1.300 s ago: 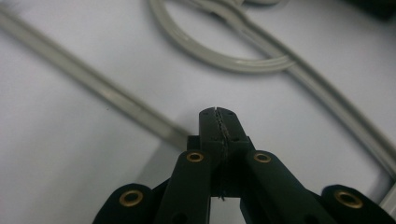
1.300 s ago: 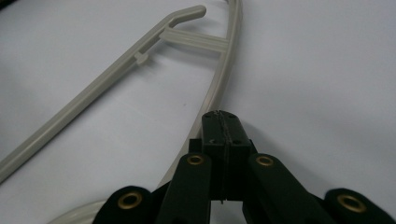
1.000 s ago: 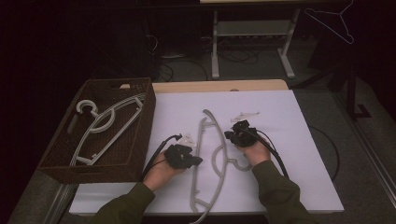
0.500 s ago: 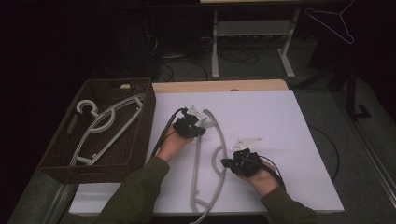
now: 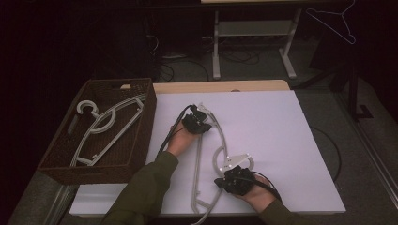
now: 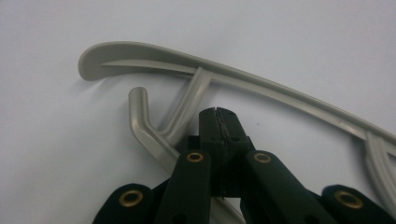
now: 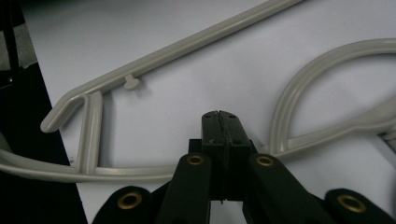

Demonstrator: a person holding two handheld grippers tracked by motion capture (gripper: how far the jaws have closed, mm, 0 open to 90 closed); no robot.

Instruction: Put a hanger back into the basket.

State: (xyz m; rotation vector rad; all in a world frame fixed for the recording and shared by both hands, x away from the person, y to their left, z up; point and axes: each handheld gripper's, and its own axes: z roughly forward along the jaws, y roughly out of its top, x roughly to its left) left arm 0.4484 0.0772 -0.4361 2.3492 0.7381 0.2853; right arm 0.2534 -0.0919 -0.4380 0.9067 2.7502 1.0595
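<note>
A grey plastic hanger (image 5: 197,164) lies lengthwise on the white table (image 5: 281,140). My left gripper (image 5: 201,123) rests over its far end, held in a hand. In the left gripper view the jaws (image 6: 219,113) are pressed shut above the hanger (image 6: 261,81), with nothing visible between them, and a bar of the hanger runs beneath the gripper. My right gripper (image 5: 224,180) sits near the table's front edge beside the hanger's hook loop. Its jaws (image 7: 219,115) are also shut and empty, over the hanger (image 7: 187,46).
A dark wicker basket (image 5: 149,117) stands at the table's left and holds another grey hanger (image 5: 108,124). Behind the table are a desk frame (image 5: 216,42) and floor cables. A wire hanger (image 5: 335,21) hangs at the top right.
My left gripper has moved away from the person to the hanger's far end. My right gripper has moved back toward the front edge. The hanger has barely shifted.
</note>
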